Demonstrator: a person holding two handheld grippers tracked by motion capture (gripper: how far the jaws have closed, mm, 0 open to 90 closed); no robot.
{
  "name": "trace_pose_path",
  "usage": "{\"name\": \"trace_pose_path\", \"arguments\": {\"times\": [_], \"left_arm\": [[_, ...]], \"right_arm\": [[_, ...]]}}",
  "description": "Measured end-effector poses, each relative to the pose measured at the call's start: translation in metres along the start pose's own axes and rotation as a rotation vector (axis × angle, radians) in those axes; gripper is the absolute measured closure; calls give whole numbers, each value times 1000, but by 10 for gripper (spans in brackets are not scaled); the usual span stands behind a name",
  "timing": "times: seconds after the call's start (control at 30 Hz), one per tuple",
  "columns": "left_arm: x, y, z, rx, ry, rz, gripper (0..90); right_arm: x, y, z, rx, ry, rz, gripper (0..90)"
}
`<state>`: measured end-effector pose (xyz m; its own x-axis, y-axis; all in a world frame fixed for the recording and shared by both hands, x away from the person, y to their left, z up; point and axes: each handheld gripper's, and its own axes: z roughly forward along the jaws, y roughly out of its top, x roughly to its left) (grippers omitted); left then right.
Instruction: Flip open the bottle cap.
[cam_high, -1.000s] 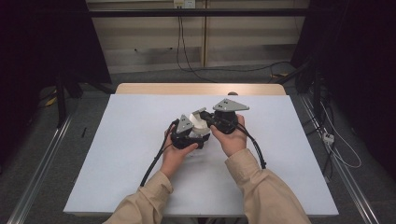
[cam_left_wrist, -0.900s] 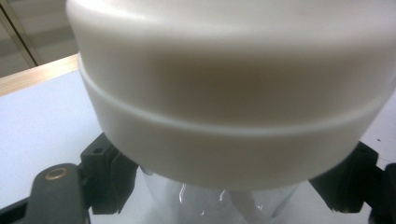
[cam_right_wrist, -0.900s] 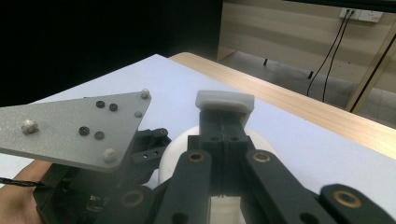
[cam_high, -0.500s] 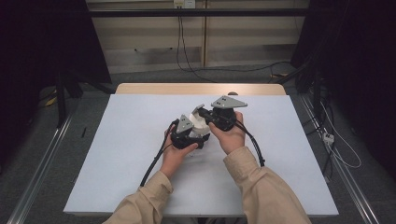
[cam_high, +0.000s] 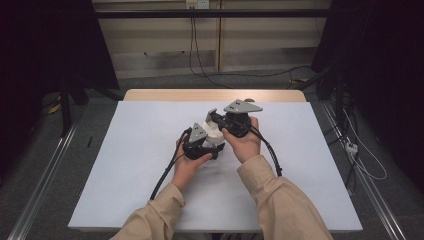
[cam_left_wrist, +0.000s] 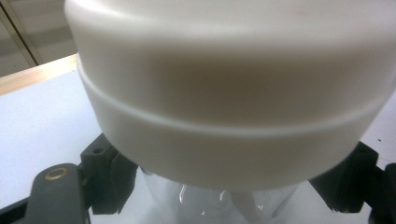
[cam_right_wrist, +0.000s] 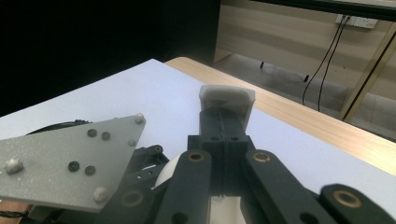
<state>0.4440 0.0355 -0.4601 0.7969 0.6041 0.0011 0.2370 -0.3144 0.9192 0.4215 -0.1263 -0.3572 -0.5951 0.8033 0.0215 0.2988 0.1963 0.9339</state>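
The left gripper (cam_high: 212, 149) is clamping a clear jar (cam_left_wrist: 219, 205) by its glassy body, the smooth, round white lid (cam_left_wrist: 229, 88) facing the camera, so its long axis is running along the jaws. The right gripper (cam_right_wrist: 227, 105) is sitting just beside it with jaws pressed together, empty. Both are hovering over the matte white table (cam_high: 125, 165), a wood strip (cam_high: 165, 95) edging it in a dim room.

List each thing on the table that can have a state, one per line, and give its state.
White-capped clear container: cap on, held off the table.
Left hand-held gripper: shut on the container.
Right hand-held gripper: jaws pressed together, shut; nothing visible between them.
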Motion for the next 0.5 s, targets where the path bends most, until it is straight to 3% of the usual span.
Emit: {"name": "trace_pose_path", "arguments": {"times": [0.5], "left_arm": [[-1, 0, 0, -3, 5, 1, 187]], "right_arm": [[-1, 4, 6, 0, -10, -13, 900]]}}
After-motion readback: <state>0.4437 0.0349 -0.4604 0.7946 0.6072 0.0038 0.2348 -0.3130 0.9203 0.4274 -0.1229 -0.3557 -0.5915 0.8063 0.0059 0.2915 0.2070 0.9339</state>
